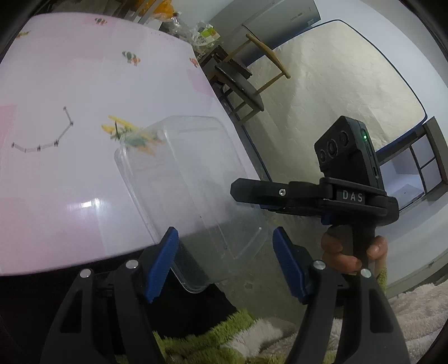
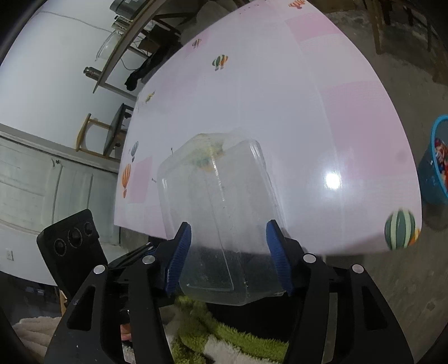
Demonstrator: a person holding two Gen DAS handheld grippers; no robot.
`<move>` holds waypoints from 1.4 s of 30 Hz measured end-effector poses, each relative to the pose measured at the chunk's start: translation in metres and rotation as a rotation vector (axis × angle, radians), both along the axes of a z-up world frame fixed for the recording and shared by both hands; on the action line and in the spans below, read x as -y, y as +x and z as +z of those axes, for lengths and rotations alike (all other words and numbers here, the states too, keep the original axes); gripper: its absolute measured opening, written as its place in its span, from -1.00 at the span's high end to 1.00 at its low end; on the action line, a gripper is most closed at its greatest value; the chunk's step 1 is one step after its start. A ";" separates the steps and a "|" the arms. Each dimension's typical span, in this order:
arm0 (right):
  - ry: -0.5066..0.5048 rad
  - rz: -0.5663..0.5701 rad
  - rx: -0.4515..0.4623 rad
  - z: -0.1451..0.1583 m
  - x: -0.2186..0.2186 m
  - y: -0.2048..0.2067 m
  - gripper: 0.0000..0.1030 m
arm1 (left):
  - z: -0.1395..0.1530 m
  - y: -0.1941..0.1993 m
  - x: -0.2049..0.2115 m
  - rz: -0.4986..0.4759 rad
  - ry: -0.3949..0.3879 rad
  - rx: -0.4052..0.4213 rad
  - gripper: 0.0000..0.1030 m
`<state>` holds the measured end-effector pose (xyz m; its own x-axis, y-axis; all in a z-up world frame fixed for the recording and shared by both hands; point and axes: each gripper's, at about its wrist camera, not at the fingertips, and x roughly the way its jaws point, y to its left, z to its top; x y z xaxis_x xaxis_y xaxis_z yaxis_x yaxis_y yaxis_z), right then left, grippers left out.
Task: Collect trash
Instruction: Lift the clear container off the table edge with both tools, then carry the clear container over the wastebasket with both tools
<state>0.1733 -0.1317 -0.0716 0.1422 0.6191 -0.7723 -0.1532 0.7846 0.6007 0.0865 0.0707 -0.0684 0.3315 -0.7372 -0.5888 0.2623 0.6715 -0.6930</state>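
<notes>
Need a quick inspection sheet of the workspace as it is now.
Surface: table, pink-white cloth with balloon prints, glare patch.
Job's things: clear container overhanging the near table edge; blue bin on the floor, partly filled.
Clutter: chain-like strip on the cloth, print or object unclear.
Grippers: right gripper pads look pressed on the container; left gripper open, container corner between its fingers.
Cables: thin wire on the far wall.
Surroundings: chair, shaggy rug.

A pale pink tablecloth printed with striped balloons is seen; blue pads, a clear container, a blue bin at right.
</notes>
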 end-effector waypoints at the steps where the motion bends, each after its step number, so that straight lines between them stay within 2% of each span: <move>1: 0.003 -0.001 -0.003 0.000 0.002 -0.002 -0.07 | -0.001 -0.001 0.000 0.000 0.001 -0.005 -0.30; 10: 0.113 -0.035 -0.065 -0.018 0.015 -0.007 -0.23 | -0.013 0.006 0.002 0.020 0.041 -0.085 -0.30; 14: 0.128 -0.026 -0.062 -0.016 0.015 -0.005 -0.27 | -0.013 0.000 0.004 0.019 0.073 -0.074 -0.30; 17: 0.130 -0.020 -0.052 -0.017 0.015 -0.007 -0.44 | -0.012 -0.002 0.009 0.020 0.101 -0.073 -0.32; 19: 0.113 -0.018 -0.048 -0.020 0.018 -0.011 -0.46 | -0.013 -0.002 0.011 0.024 0.137 -0.077 -0.33; 25: 0.144 0.002 -0.065 -0.031 0.017 -0.009 -0.51 | -0.010 -0.003 0.017 0.015 0.166 -0.073 -0.33; 30: 0.157 0.007 -0.059 -0.029 0.020 -0.013 -0.39 | -0.003 -0.003 0.026 0.007 0.205 -0.045 -0.37; 37: 0.181 -0.001 -0.019 -0.019 0.037 -0.025 -0.26 | 0.005 -0.004 0.042 -0.023 0.222 -0.015 -0.37; 38: 0.195 0.001 -0.018 -0.018 0.039 -0.027 -0.18 | 0.008 -0.002 0.046 -0.037 0.213 -0.009 -0.37; 39: 0.229 0.005 -0.029 -0.018 0.041 -0.030 -0.18 | 0.009 -0.002 0.051 -0.044 0.205 -0.009 -0.38; 42: 0.245 -0.024 -0.005 -0.012 0.051 -0.035 -0.17 | 0.016 0.000 0.063 -0.062 0.216 0.018 -0.38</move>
